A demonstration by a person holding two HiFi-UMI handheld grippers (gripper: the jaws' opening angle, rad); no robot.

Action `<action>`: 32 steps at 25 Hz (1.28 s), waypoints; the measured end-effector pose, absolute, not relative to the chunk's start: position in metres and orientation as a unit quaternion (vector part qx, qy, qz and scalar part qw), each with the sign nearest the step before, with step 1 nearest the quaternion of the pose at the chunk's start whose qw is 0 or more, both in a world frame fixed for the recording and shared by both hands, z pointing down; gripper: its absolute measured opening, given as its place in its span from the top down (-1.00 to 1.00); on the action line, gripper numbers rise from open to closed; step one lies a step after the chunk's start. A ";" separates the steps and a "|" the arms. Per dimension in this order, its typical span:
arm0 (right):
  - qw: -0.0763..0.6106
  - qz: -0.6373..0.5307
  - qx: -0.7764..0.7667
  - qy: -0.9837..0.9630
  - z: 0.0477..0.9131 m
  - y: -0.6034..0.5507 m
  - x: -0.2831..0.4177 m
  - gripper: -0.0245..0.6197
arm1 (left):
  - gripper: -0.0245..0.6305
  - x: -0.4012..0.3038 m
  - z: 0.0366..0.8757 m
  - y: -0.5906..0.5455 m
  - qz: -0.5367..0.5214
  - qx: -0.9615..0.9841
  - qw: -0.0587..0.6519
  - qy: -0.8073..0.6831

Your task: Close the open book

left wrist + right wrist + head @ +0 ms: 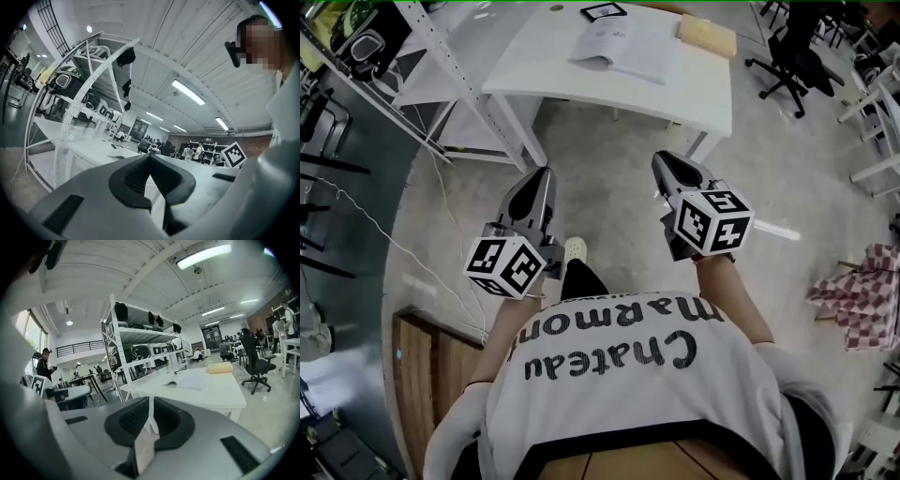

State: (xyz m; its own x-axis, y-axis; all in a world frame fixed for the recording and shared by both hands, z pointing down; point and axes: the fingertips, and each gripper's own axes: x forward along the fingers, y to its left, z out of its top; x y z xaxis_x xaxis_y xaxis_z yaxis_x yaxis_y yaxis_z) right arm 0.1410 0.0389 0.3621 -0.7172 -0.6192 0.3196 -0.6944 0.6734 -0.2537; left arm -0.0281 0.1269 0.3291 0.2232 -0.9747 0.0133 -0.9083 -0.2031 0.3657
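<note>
well apart from the open book (623,49), left gripper (542,174) and right gripper (667,159) both sit closed, empty.

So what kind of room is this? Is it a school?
More likely a big shared office or workshop. There's a white work table, a black rolling office chair and tall white metal storage shelves holding gear.

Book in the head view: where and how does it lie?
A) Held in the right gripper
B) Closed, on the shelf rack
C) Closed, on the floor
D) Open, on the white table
D: the book lies with its pages spread on the white table.
</note>
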 end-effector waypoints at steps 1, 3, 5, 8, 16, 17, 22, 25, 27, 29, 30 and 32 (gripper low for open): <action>0.100 0.187 0.364 -0.907 0.363 0.030 0.136 0.78 | 0.85 -0.033 0.331 0.117 -0.108 0.770 0.152 -0.610; 0.099 0.200 0.373 -0.901 0.367 0.013 0.127 0.78 | 0.85 -0.044 0.335 0.097 -0.104 0.774 0.160 -0.604; 0.100 0.211 0.381 -0.895 0.370 -0.006 0.115 0.78 | 0.85 -0.058 0.337 0.075 -0.098 0.778 0.168 -0.597; 0.091 0.226 0.383 -0.891 0.366 -0.032 0.094 0.78 | 0.85 -0.080 0.332 0.042 -0.093 0.781 0.169 -0.594; 0.063 0.228 0.405 -0.883 0.356 -0.096 0.051 0.78 | 0.85 -0.126 0.319 -0.032 -0.079 0.802 0.156 -0.571; 0.064 0.228 0.409 -0.881 0.356 -0.104 0.046 0.78 | 0.85 -0.133 0.317 -0.040 -0.080 0.804 0.155 -0.569; 0.056 0.222 0.424 -0.876 0.343 -0.137 0.023 0.78 | 0.85 -0.163 0.299 -0.077 -0.087 0.815 0.138 -0.557; 0.045 0.214 0.431 -0.875 0.333 -0.153 0.011 0.78 | 0.85 -0.175 0.289 -0.092 -0.091 0.821 0.124 -0.549; 0.041 0.208 0.433 -0.876 0.328 -0.162 0.004 0.78 | 0.85 -0.182 0.286 -0.100 -0.094 0.823 0.120 -0.547; 0.041 0.204 0.436 -0.876 0.326 -0.167 -0.001 0.78 | 0.85 -0.188 0.284 -0.107 -0.098 0.824 0.120 -0.544; 0.042 0.203 0.438 -0.875 0.326 -0.169 -0.003 0.78 | 0.85 -0.190 0.285 -0.109 -0.100 0.825 0.123 -0.543; 0.048 0.202 0.443 -0.872 0.328 -0.170 -0.005 0.78 | 0.85 -0.192 0.289 -0.114 -0.098 0.826 0.130 -0.540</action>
State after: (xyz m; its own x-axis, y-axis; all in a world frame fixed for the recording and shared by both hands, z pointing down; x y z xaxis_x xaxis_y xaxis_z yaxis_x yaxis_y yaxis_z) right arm -0.0051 -0.1704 0.3278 -0.6034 -0.7527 0.2634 -0.7918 0.5262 -0.3102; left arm -0.1921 -0.1136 0.2890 0.3979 -0.9171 -0.0222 -0.8660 -0.3835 0.3209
